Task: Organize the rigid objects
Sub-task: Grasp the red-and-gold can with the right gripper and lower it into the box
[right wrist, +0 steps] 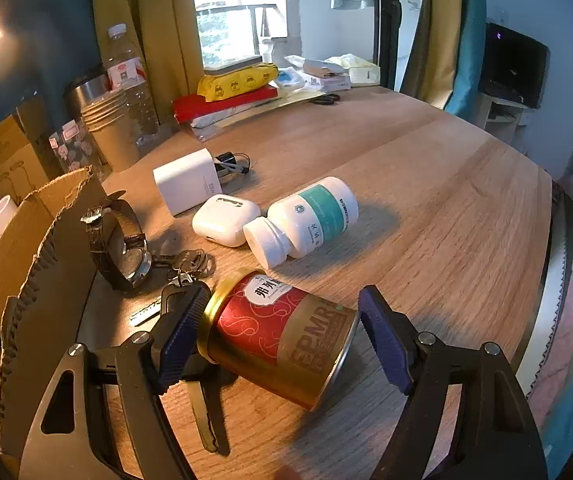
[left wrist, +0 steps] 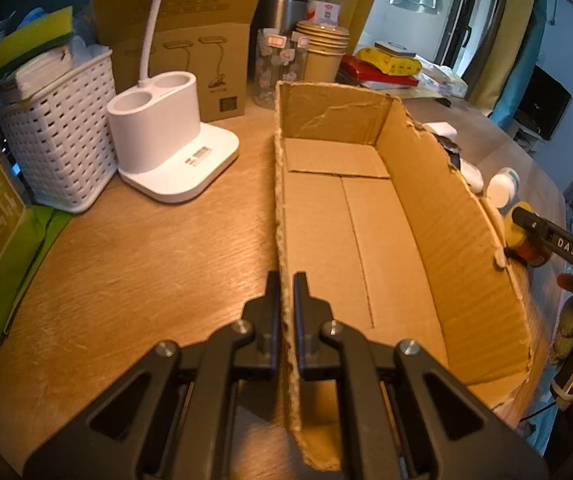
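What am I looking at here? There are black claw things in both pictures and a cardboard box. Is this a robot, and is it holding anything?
No robot: a person holds a hand-held gripper in each hand, each with a camera looking along its jaws. The left gripper has its jaws shut on the side wall of the empty cardboard box, steadying it. In the other picture the right gripper has its jaws on either side of a red and gold can lying on the wooden table; the left pad is at the lid, the right one looks still clear. Nearby lie a white pill bottle, an earbud case, a white charger, a watch and keys.
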Motion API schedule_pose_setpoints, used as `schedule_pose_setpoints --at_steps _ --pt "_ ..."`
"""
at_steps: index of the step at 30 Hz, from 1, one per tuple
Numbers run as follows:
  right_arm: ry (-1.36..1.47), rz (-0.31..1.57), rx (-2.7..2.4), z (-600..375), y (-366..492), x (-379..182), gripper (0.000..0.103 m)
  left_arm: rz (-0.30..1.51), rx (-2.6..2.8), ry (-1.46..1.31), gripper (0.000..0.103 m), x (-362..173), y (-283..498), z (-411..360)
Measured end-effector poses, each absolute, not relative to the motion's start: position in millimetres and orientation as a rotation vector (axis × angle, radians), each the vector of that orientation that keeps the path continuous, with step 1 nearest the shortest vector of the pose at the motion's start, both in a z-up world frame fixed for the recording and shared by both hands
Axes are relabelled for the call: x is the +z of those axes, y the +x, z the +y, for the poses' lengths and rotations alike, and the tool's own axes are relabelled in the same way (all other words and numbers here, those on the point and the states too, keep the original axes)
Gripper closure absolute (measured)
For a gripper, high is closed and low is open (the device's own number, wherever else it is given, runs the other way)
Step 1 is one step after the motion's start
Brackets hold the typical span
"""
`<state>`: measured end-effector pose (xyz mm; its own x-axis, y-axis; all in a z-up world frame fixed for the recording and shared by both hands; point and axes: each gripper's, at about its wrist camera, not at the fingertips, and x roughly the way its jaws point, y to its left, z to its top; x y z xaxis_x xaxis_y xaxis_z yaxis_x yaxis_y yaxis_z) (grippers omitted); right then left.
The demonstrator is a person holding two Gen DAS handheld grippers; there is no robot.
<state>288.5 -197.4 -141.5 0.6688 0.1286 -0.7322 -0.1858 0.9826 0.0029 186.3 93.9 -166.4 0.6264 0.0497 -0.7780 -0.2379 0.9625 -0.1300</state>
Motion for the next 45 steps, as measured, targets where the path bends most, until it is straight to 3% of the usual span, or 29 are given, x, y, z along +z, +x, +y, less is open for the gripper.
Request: schedule_pose_setpoints --at_steps 11,23,31,45 --pt "-0.078 0.737 0.242 -187 270 -104 0.023 0.861 0.167 -0.245 0.097 -170 187 95" --pt "-0.141 0.592 0.546 -106 229 -48 0.023 0.847 0.145 -0.271 0.097 -173 188 98" --pt "-0.112 0.617 0.748 -57 213 -48 0.023 0.830 0.129 -0.299 0.097 -175 184 99" --pt "-0.027 0.867 0.809 -34 232 -95 0.023 0.815 0.114 -0.324 0.097 -175 179 99"
